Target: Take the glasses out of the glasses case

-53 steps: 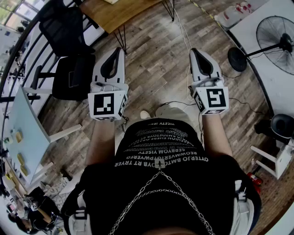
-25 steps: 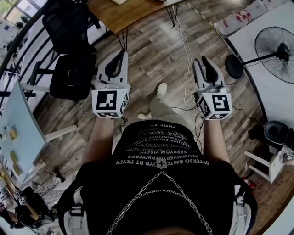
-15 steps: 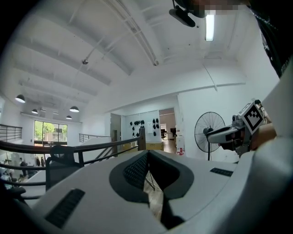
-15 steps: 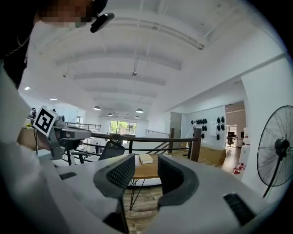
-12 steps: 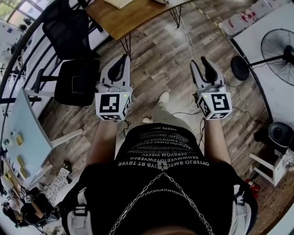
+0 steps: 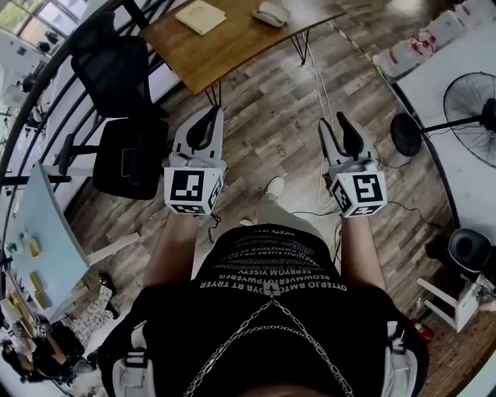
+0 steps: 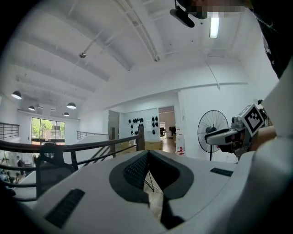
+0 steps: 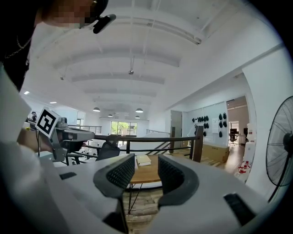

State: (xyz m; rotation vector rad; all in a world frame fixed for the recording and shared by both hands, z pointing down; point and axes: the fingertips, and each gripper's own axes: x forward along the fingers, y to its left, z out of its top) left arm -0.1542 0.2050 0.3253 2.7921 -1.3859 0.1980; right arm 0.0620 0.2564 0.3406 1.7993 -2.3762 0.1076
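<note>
Position: both grippers are held out over the wooden floor (image 6: 263,93), well short of the wooden surface (image 6: 232,46) at the far side.

Left gripper (image 6: 215,111): fingers closed tip to tip, nothing between them.

Right gripper (image 6: 333,122): fingers apart and opening, nothing between them. Only the far surface shows through the gap.

Glasses case (image 6: 271,13): judged to be the pale, rounded oblong lying toward the right end of the surface. It sits to the right of a cream pad (image 6: 200,15) and apart from it. It is too small to confirm as the case or to tell whether its lid is up or down. The glasses are not seen and are presumed inside.

Handling assessment:
- The case is probably a light, stiff shell with a smooth curved skin, so it is likely to skid on the wood if pushed from one side.
- One gripper should pin the lower half across its short width, and the other should lift the lid at the front seam.
- The glasses are likely light, thin and fragile, with lenses that scratch.
- The best hold is the bridge or a temple arm near its hinge, with gentle pressure and never on the lenses.
</note>
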